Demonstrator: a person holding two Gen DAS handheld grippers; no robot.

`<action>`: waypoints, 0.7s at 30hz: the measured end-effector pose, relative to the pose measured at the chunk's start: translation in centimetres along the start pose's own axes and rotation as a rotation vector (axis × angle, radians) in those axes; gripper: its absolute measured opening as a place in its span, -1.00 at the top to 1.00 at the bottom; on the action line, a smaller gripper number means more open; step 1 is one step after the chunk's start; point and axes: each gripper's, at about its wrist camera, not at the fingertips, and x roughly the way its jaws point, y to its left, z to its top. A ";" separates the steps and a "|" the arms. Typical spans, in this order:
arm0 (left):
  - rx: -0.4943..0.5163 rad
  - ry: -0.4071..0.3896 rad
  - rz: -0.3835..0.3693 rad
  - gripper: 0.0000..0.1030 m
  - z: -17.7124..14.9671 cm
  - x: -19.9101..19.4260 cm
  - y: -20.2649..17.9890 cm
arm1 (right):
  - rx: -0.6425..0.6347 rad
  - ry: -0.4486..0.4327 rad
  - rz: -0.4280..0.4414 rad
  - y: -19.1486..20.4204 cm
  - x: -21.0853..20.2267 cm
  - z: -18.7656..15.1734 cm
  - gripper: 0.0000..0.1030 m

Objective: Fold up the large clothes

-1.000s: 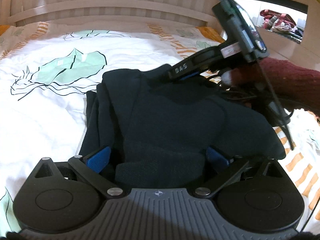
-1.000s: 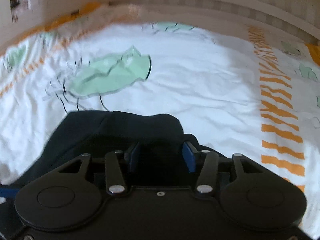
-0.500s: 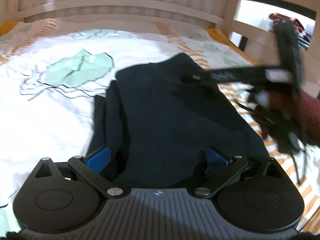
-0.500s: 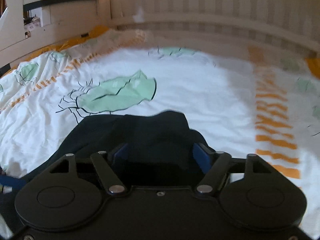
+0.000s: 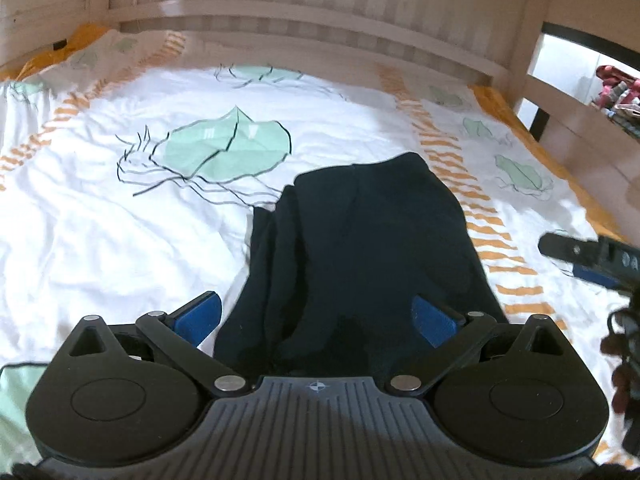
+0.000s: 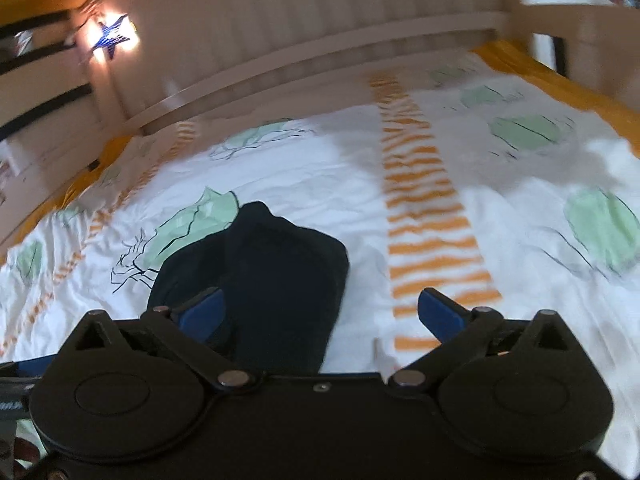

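Navy fabric fills the middle of the left wrist view: one dark garment (image 5: 360, 248), folded lengthwise, lies on the bed sheet (image 5: 100, 240) w/ its near end reaching under the left tongs (image 5: 316, 316). We see both blue pads (image 5: 198, 316) spread wide, one on each side of the cloth's near end; the left pad sits just off the fabric over white sheet, the right pad over the fabric's edge. Nothing is pinched between them. At the right edge of this view we catch part of the right tongs (image 5: 588, 256), well apart from the garment, over the orange-striped band; a white marking on it is cut off by the frame, so unreadable. Sheet print: one big green leaf (image 5: 224, 148) beside the garment's far-left corner, plus several smaller ones. A slatted headboard (image 5: 320, 12) stands behind.

Right wrist view, blurred: the same garment (image 6: 276, 276) lies to the left of centre, its near end passing under the left pad (image 6: 202, 312) of the right tongs (image 6: 320, 316). The tongs are spread wide, gripping nothing; the right pad hangs over the sheet (image 6: 540, 300) by the orange stripes (image 6: 428, 232). One lit star lamp (image 6: 114, 36) shows top-left. No other writing is readable.
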 end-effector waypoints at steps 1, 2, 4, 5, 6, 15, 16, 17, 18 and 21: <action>0.001 0.009 0.002 -1.00 0.1 -0.2 -0.2 | 0.007 0.001 -0.004 0.1 -0.6 -0.3 -0.99; 0.006 0.013 0.006 -1.00 0.1 -0.4 -0.4 | 0.012 0.003 -0.006 0.0 -1.3 -0.7 -0.99; 0.023 0.020 0.028 -1.00 0.0 -0.9 -1.0 | 0.029 0.009 -0.014 0.3 -2.4 -1.4 -0.99; 0.031 0.026 0.035 -1.00 0.0 -1.2 -1.3 | 0.035 0.012 -0.016 0.4 -2.9 -1.8 -0.99; 0.038 0.030 0.039 -1.00 -0.1 -1.5 -1.5 | 0.038 0.018 -0.017 0.6 -3.4 -2.1 -0.99; 0.054 0.041 0.073 -1.00 -1.2 -3.5 -3.1 | 0.004 0.048 -0.038 3.0 -6.7 -4.7 -0.99; 0.053 0.043 0.082 -1.00 -1.3 -3.7 -3.2 | -0.004 0.046 -0.044 3.2 -7.0 -4.9 -0.99; 0.053 0.044 0.090 -1.00 -1.4 -3.9 -3.3 | -0.013 0.045 -0.049 3.4 -7.3 -5.1 -0.99; 0.052 0.044 0.098 -1.00 -1.6 -4.1 -3.4 | -0.020 0.049 -0.055 3.6 -7.6 -5.3 -0.99; 0.051 0.040 0.104 -1.00 -2.1 -4.7 -3.6 | -0.036 0.065 -0.074 4.1 -8.3 -6.1 -0.99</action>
